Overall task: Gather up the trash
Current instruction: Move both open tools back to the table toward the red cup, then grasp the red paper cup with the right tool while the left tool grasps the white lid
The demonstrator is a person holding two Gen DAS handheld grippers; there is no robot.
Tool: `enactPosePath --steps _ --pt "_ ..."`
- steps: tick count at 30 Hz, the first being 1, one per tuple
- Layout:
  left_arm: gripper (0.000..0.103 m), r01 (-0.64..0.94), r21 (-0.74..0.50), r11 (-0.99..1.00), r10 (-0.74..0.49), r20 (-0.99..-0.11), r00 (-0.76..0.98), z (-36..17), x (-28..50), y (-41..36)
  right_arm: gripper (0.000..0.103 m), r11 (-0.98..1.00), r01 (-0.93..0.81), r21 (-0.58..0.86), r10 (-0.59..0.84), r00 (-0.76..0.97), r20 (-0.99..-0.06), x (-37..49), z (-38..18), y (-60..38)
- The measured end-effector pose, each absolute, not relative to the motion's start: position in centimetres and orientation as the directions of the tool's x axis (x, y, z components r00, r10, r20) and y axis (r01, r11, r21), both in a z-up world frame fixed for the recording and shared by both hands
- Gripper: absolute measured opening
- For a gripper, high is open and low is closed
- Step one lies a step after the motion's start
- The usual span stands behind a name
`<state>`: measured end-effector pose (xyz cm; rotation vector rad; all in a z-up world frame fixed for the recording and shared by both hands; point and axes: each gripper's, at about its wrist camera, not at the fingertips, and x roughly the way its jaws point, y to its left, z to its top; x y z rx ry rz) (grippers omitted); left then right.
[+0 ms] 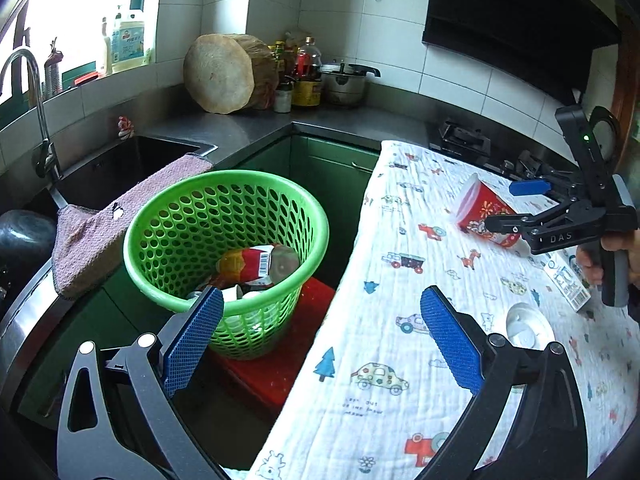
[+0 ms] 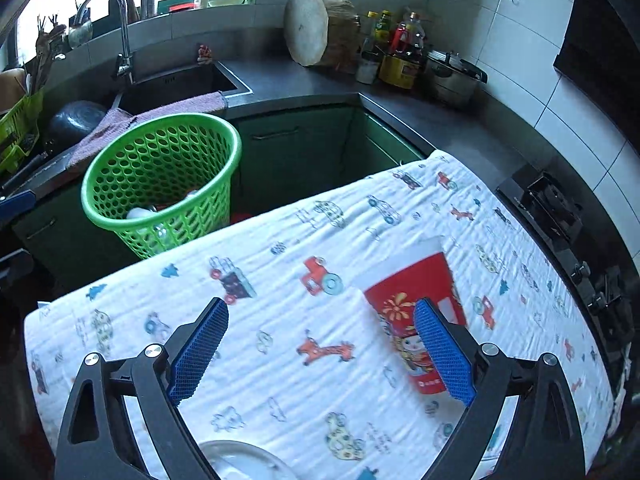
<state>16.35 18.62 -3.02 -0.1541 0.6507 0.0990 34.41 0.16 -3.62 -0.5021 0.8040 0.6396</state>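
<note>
A green perforated basket (image 1: 224,176) (image 2: 160,120) stands beside the table with a red-and-white packet (image 1: 256,260) and other trash inside. A red paper cup (image 1: 480,204) (image 2: 412,292) lies on its side on the cartoon-print cloth (image 1: 400,300) (image 2: 280,280). My right gripper (image 1: 502,206) (image 2: 322,352) is open just above the cup; its right pad (image 2: 444,352) overlaps the cup, and nothing is gripped. A white lid (image 1: 528,326) (image 2: 240,460) and a barcoded carton (image 1: 572,284) lie nearer me. My left gripper (image 1: 326,340) is open and empty, between the basket and the table edge.
The basket rests on a red stool (image 1: 280,360). Behind it are a sink (image 1: 132,164) with a tap (image 1: 36,92) and a pink towel (image 1: 100,232). A wooden block (image 1: 224,74), bottles (image 1: 306,72) and a pot (image 1: 344,84) fill the counter corner. A stove (image 2: 560,216) lies beyond the table.
</note>
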Motion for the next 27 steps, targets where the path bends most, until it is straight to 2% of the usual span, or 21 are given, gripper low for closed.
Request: enactPosePath --steps 4,10,27 --pt "0.098 -0.125 -0.107 0.986 0.032 -0.622 0.783 -3.4 17.1 17.6 0.092 0.679 -0.693 -0.244 0.269 0.543 -0.795 36.6 -4.9 -1.3" --pt "0.098 -0.101 -0.090 0.991 0.021 -0.638 0.770 -4.1 18.4 16.5 0.092 0.633 -0.725 -0.273 0.230 0.512 -0.828 39.7 -7.4 -1.7" --pt "0.098 -0.043 -0.086 0.995 -0.025 -0.666 0.745 -5.5 21.2 13.9 0.093 0.652 -0.714 -0.257 0.209 0.495 -0.844 44.6 -10.6 -1.7"
